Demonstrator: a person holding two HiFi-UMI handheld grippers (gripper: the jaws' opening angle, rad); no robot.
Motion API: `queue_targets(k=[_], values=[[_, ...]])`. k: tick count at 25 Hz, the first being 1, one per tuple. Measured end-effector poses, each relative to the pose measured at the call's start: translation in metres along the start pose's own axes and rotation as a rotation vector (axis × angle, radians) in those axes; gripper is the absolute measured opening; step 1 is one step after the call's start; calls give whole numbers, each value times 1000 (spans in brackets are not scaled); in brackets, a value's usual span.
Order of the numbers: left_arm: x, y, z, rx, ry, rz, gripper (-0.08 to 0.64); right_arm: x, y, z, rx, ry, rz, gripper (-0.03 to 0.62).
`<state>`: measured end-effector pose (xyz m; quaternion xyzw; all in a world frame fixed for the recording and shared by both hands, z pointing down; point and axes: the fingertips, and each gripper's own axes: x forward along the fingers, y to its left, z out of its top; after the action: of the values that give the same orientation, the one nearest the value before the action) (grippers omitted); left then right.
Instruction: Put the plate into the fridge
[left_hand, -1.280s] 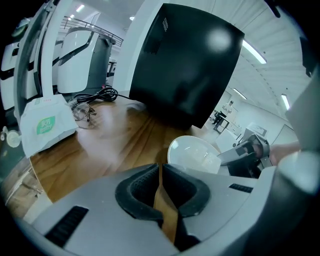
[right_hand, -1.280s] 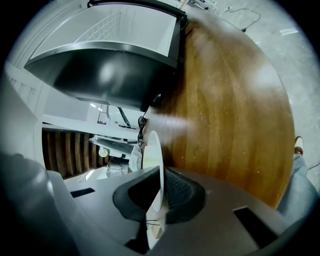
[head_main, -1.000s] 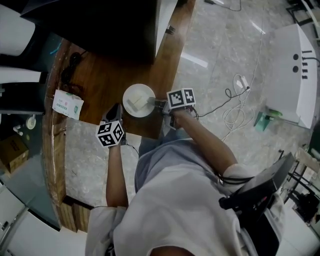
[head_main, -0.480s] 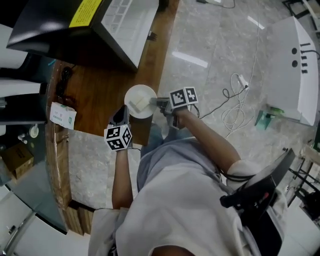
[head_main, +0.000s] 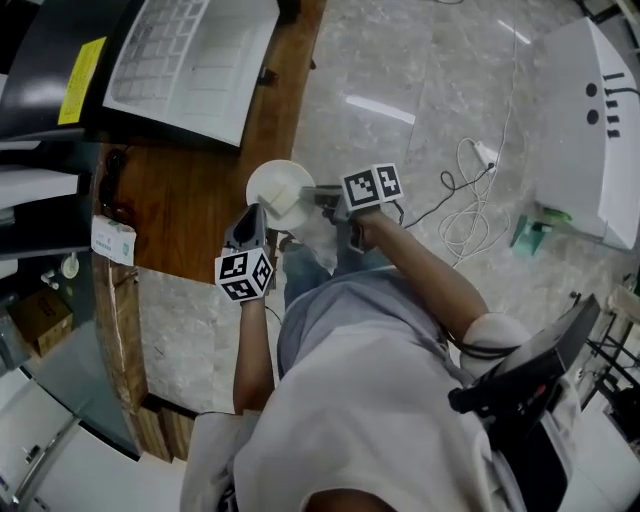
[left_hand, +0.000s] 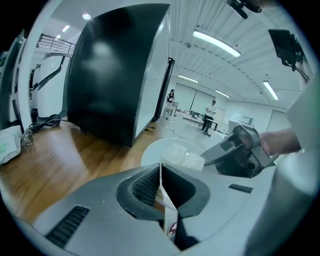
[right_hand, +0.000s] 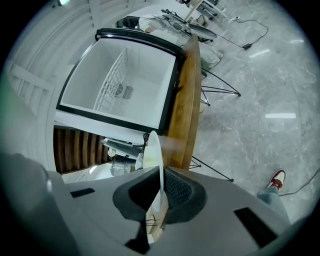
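A white plate (head_main: 275, 185) with a pale lump on it hangs in the air at the outer edge of the wooden counter (head_main: 180, 190). My right gripper (head_main: 310, 196) is shut on the plate's right rim. In the right gripper view the plate (right_hand: 154, 147) stands edge-on between the jaws of that gripper (right_hand: 160, 175), and the fridge (right_hand: 127, 85) lies ahead with its white inside and wire shelf open. The fridge (head_main: 190, 50) sits on the counter at the top left. My left gripper (head_main: 250, 218) is shut and empty, just below the plate (left_hand: 170, 149).
A tissue packet (head_main: 110, 240) lies on the counter's near end. Cables (head_main: 465, 215) trail over the marble floor beside a white machine (head_main: 590, 120). A black chair (head_main: 520, 385) is behind the person. A glass desk edge (head_main: 60, 330) runs along the left.
Both grippers and the plate have travelled along the counter towards its outer edge. The fridge's white open front has come into the head view where its dark top was.
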<state>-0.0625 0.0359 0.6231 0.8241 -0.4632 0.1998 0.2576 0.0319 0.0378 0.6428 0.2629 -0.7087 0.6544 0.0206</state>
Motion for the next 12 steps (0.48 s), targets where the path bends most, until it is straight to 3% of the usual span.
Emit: queue_targets(k=[7,12], values=[[30,-66,26,29,-59,-25,29,-59,-23,24,-57,-4,-29,28],[41,-118,64,35,-100,-86,28,-106,-22,47,-85,-16,-32,28]])
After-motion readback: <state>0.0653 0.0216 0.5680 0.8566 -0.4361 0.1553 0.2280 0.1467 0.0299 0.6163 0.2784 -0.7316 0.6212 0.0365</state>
